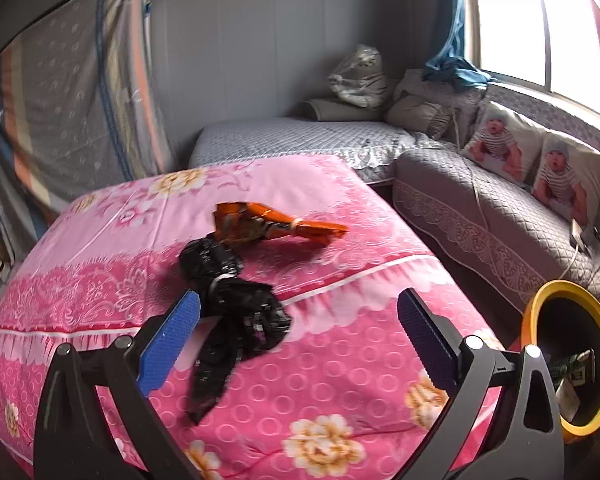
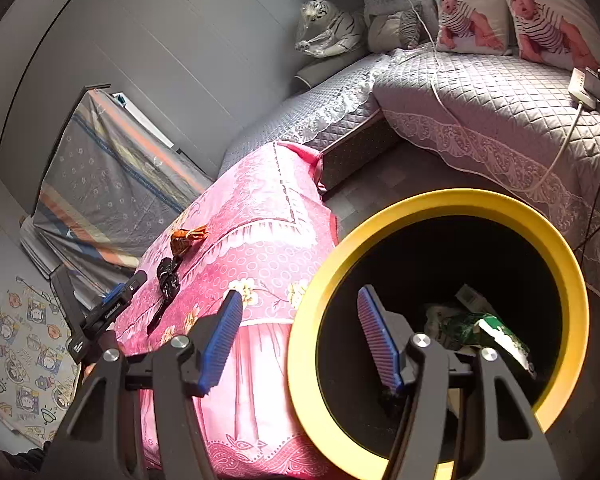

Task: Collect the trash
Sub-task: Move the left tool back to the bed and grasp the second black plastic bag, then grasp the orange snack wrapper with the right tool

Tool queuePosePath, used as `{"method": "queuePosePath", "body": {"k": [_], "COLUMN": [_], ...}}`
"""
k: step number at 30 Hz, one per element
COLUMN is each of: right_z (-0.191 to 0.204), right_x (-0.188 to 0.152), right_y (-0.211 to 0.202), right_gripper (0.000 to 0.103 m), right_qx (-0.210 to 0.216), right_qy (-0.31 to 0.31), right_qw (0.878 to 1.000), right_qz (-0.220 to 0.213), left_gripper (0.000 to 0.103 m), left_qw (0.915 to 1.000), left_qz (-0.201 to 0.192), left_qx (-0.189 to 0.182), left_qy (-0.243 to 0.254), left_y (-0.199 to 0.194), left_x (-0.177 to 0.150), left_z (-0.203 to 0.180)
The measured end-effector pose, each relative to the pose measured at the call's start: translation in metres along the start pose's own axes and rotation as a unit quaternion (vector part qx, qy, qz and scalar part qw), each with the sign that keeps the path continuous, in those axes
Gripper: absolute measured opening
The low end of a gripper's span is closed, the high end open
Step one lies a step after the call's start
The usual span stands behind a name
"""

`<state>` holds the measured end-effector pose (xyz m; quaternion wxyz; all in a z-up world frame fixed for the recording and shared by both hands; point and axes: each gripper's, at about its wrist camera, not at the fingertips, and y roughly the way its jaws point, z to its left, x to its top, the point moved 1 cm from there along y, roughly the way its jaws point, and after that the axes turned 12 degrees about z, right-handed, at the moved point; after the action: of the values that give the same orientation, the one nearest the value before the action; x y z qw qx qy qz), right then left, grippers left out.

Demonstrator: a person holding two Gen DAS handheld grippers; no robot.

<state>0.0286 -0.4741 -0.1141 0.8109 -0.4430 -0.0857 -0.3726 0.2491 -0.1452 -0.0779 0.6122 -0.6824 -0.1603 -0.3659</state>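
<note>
A crumpled black plastic wrapper [image 1: 236, 312] lies on the pink flowered cloth [image 1: 340, 360]; an orange wrapper [image 1: 268, 226] lies just behind it. My left gripper [image 1: 298, 340] is open, low over the cloth, its left pad next to the black wrapper. In the right wrist view both wrappers, black [image 2: 168, 276] and orange [image 2: 186, 238], lie far left, with the left gripper [image 2: 112, 308] beside them. My right gripper [image 2: 300, 340] is open and empty, straddling the yellow rim of a black trash bin [image 2: 432, 200]. Green and white trash [image 2: 476, 328] lies inside the bin.
The bin also shows at the right edge of the left wrist view [image 1: 540, 308]. A grey quilted sofa [image 1: 480, 208] with baby-print pillows [image 1: 500, 144] and a charger cable [image 2: 440, 92] stands behind. A draped cloth [image 1: 72, 100] hangs at left.
</note>
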Motion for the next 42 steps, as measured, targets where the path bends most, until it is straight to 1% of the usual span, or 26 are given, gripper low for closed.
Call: {"method": "queuePosePath", "body": {"k": [2, 3, 5, 8, 11, 12, 17, 19, 20, 22, 24, 26, 27, 28, 31, 33, 36, 39, 42], "right_z": [0.011, 0.016, 0.024, 0.033, 0.038, 0.038, 0.039, 0.040, 0.041, 0.042, 0.044, 0.047, 0.050, 0.053, 0.069, 0.086, 0.121, 0.158, 0.192], "right_x": [0.001, 0.002, 0.003, 0.003, 0.002, 0.002, 0.001, 0.001, 0.000, 0.001, 0.002, 0.002, 0.003, 0.003, 0.007, 0.012, 0.019, 0.026, 0.034], "right_y": [0.008, 0.012, 0.019, 0.027, 0.031, 0.032, 0.036, 0.038, 0.038, 0.038, 0.037, 0.038, 0.038, 0.039, 0.044, 0.050, 0.062, 0.085, 0.117], "right_gripper": [0.057, 0.057, 0.057, 0.057, 0.057, 0.057, 0.058, 0.058, 0.058, 0.058, 0.058, 0.058, 0.058, 0.058, 0.058, 0.058, 0.058, 0.058, 0.058], "right_qx": [0.000, -0.001, 0.002, 0.004, 0.004, 0.004, 0.006, 0.002, 0.002, 0.001, 0.001, 0.000, -0.001, -0.002, -0.010, -0.017, -0.027, -0.044, -0.073], "right_qy": [-0.011, -0.016, -0.022, -0.032, -0.039, -0.040, -0.042, -0.046, -0.048, -0.050, -0.054, -0.059, -0.062, -0.068, -0.095, -0.123, -0.181, -0.246, -0.297], "right_qw": [1.000, 1.000, 1.000, 0.999, 0.999, 0.999, 0.998, 0.998, 0.998, 0.998, 0.998, 0.997, 0.997, 0.996, 0.994, 0.991, 0.982, 0.967, 0.950], "right_qz": [0.007, 0.010, 0.018, 0.028, 0.033, 0.035, 0.042, 0.043, 0.044, 0.044, 0.045, 0.046, 0.047, 0.049, 0.054, 0.054, 0.050, 0.052, 0.060], "left_gripper": [0.094, 0.094, 0.094, 0.094, 0.094, 0.094, 0.094, 0.093, 0.087, 0.078, 0.076, 0.060, 0.055, 0.047, 0.039, 0.037, 0.035, 0.035, 0.035], "left_qw": [0.9995, 0.9990, 0.9974, 0.9957, 0.9914, 0.9902, 0.9883, 0.9876, 0.9873, 0.9867, 0.9855, 0.9845, 0.9840, 0.9839, 0.9861, 0.9869, 0.9878, 0.9896, 0.9900], "left_qz": [0.013, 0.022, 0.041, 0.060, 0.091, 0.096, 0.109, 0.114, 0.116, 0.122, 0.130, 0.137, 0.139, 0.140, 0.130, 0.123, 0.111, 0.092, 0.077], "left_qx": [0.019, 0.022, 0.021, 0.019, 0.008, 0.007, 0.024, 0.019, 0.020, 0.023, 0.024, 0.026, 0.019, 0.014, 0.022, 0.024, 0.013, 0.003, -0.011], "left_qy": [-0.023, -0.033, -0.055, -0.067, -0.094, -0.102, -0.104, -0.106, -0.107, -0.105, -0.106, -0.107, -0.110, -0.111, -0.101, -0.101, -0.108, -0.111, -0.118], "left_y": [0.011, 0.017, 0.031, 0.048, 0.065, 0.068, 0.084, 0.089, 0.090, 0.095, 0.101, 0.107, 0.108, 0.109, 0.106, 0.102, 0.090, 0.070, 0.046], "left_x": [0.002, 0.004, 0.007, 0.015, 0.025, 0.028, 0.044, 0.046, 0.045, 0.045, 0.043, 0.042, 0.041, 0.041, 0.041, 0.041, 0.041, 0.043, 0.041], "left_z": [0.022, 0.031, 0.044, 0.054, 0.066, 0.069, 0.078, 0.080, 0.080, 0.080, 0.081, 0.083, 0.085, 0.086, 0.085, 0.086, 0.088, 0.091, 0.100]}}
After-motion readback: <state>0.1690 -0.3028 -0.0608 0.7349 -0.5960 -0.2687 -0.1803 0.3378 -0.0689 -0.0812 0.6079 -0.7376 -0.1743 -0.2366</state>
